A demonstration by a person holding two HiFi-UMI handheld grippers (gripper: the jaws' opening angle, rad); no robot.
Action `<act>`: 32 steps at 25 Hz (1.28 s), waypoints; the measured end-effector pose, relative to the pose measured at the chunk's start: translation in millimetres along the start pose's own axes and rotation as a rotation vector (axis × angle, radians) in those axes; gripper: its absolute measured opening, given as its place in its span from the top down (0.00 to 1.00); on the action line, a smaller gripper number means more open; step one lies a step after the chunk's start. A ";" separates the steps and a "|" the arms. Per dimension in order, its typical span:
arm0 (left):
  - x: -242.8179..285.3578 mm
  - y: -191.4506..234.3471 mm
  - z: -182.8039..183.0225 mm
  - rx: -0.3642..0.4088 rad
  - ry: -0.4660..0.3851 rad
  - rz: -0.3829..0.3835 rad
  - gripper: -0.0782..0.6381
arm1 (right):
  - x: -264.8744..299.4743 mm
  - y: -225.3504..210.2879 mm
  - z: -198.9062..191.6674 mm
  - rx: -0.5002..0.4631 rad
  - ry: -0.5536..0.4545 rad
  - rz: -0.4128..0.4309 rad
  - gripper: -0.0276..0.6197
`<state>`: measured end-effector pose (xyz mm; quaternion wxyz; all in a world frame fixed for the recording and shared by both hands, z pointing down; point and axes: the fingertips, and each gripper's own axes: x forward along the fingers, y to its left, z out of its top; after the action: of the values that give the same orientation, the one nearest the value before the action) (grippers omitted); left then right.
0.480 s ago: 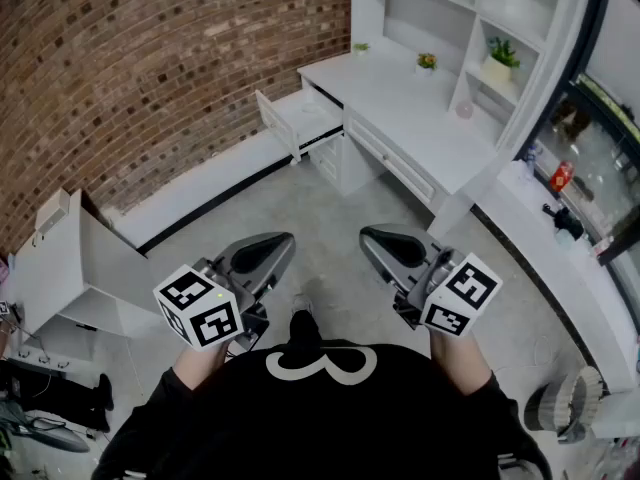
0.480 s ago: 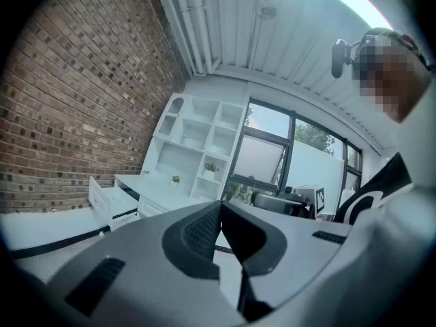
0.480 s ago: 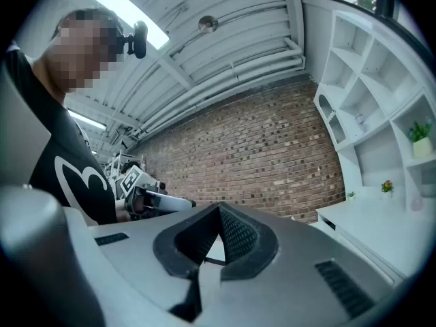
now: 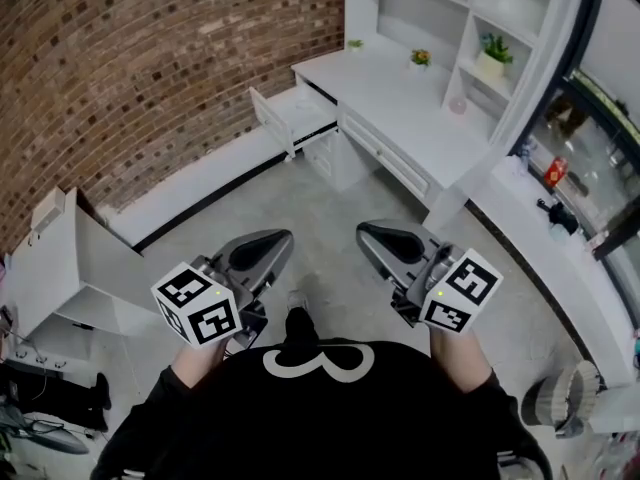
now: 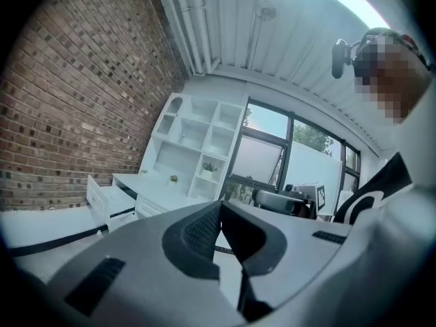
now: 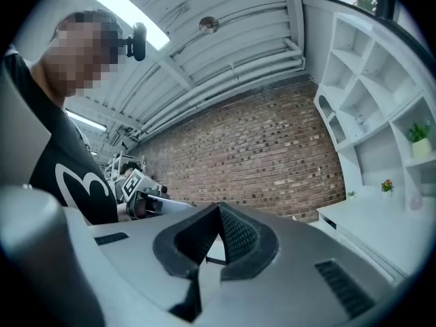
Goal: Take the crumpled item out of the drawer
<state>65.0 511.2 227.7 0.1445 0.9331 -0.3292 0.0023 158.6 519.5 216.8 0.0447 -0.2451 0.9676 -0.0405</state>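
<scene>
Left tool (image 4: 284, 237): jaws together, nothing held. Right tool (image 4: 364, 231): jaws together, empty. Both low before person's chest, side by side, apart, tips forward.

Drawer (image 4: 297, 118): pulled out from under tabletop (image 4: 400, 93), well ahead of both tools across floor (image 4: 330, 203). Slid out leftward, alongside brick wall (image 4: 150, 58); front panel at left end.

Drawer inside looks white. Crumpled item too small to make out; its axis and heading cannot be told.

Small plant (image 4: 421, 59) on tabletop, far beyond right tool.

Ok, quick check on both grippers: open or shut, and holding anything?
Left gripper: jaws closed, nothing held.
Right gripper: jaws closed, nothing held.
</scene>
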 end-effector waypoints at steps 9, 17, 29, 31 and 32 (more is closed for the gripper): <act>-1.1 5.9 -7.1 -0.019 0.009 0.004 0.89 | 4.6 -8.2 -9.8 0.093 -0.013 -0.025 0.91; 11.0 23.0 -12.3 -0.040 0.020 0.003 0.89 | 13.3 -35.8 -19.9 0.136 -0.005 -0.094 0.76; 51.5 94.7 5.4 -0.051 0.046 -0.019 0.89 | 69.2 -93.8 -38.1 0.119 0.056 -0.120 0.50; 62.0 112.6 8.7 -0.060 0.054 -0.020 0.89 | 81.5 -108.5 -41.0 0.120 0.066 -0.121 0.45; 67.2 121.9 10.1 -0.065 0.058 -0.022 0.89 | 87.6 -116.5 -42.7 0.124 0.071 -0.123 0.43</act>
<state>41.8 376.8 257.5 0.1843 0.9310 -0.3147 0.0173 132.2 377.9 265.0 0.0231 -0.2993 0.9473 -0.1117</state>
